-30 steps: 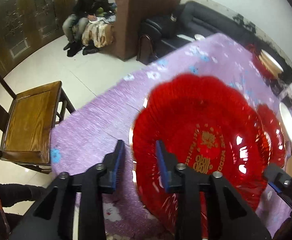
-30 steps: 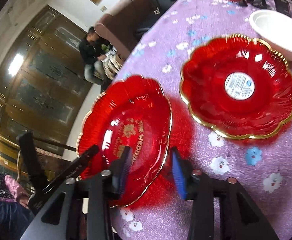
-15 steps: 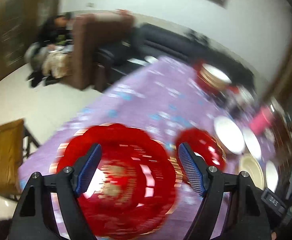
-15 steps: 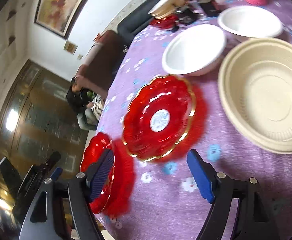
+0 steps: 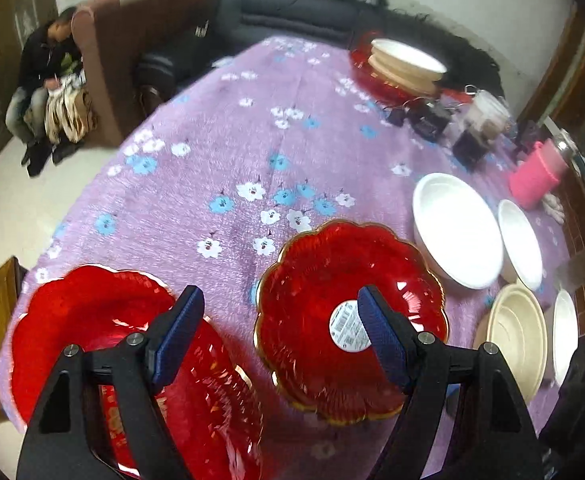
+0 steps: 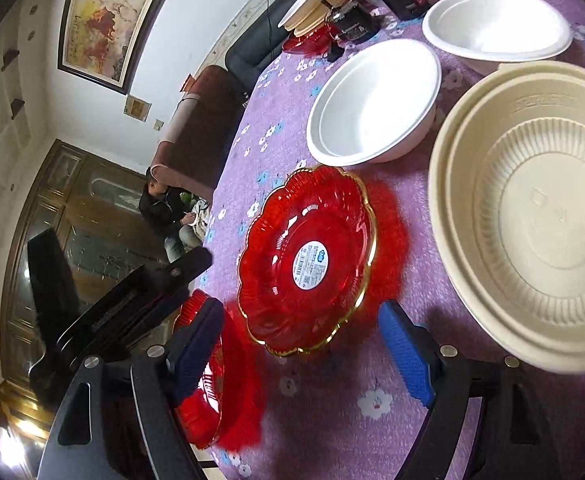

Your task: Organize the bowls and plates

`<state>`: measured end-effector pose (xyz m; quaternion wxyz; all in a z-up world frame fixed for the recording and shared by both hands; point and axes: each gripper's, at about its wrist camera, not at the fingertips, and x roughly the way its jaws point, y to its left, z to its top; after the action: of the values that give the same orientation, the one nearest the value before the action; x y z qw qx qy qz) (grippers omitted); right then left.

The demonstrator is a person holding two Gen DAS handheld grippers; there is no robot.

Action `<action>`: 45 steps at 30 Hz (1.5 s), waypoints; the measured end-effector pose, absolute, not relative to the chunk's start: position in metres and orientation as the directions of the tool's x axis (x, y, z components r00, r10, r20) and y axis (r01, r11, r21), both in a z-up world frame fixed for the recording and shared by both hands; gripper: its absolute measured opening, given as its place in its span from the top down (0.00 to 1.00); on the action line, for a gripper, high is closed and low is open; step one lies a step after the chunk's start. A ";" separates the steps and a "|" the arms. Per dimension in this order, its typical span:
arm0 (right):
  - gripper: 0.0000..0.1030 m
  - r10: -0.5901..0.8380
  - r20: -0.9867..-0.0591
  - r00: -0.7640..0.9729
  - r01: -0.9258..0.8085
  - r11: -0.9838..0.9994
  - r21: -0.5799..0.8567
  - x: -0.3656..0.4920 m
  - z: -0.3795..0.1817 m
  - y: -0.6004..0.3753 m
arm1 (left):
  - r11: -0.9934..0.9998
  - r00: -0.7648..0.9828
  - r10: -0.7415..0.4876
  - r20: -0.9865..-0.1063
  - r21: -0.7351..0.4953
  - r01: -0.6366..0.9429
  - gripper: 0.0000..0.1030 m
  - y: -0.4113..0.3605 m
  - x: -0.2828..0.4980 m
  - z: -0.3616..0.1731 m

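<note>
Both grippers are being held with jaws released and empty, having just been opening: left gripper (image 5: 278, 338), right gripper (image 6: 306, 350). The labelled red plate (image 5: 350, 316) is lying on the tabletop (image 5: 228, 152) ahead, seemingly nearer the left.

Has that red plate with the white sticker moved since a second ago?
Cannot tell; the stickered red plate lies flat beside the white bowl as before, but the camera swung.

Surface: table (image 5: 220, 148) under purple floral cloth.
Lower frame: two red plates (image 5: 348, 316).
Right: white bowls (image 5: 456, 228), cream bowl (image 5: 512, 332).
</note>
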<state>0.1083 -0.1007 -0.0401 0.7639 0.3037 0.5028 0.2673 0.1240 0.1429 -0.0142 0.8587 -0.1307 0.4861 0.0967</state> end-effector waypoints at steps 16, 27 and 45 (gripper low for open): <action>0.24 0.718 -0.619 0.320 -0.067 0.669 0.741 0.139 -0.063 -0.093 | 0.933 0.442 -0.038 -0.896 -0.191 -0.306 0.23 0.147 0.150 -0.041; 0.59 0.676 -0.672 0.301 -0.083 0.721 0.688 0.142 -0.071 -0.080 | 0.942 0.395 -0.035 -0.918 -0.162 -0.294 0.29 0.147 0.160 -0.049; 0.78 0.656 -0.696 0.293 -0.084 0.743 0.664 0.142 -0.077 -0.084 | 0.965 0.272 0.030 -0.962 -0.044 -0.260 0.72 0.142 0.178 -0.059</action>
<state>0.1423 -0.0841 -0.0765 0.7595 0.2636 0.5426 0.2434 0.1779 0.1416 -0.0594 0.7917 -0.0966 0.5962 0.0915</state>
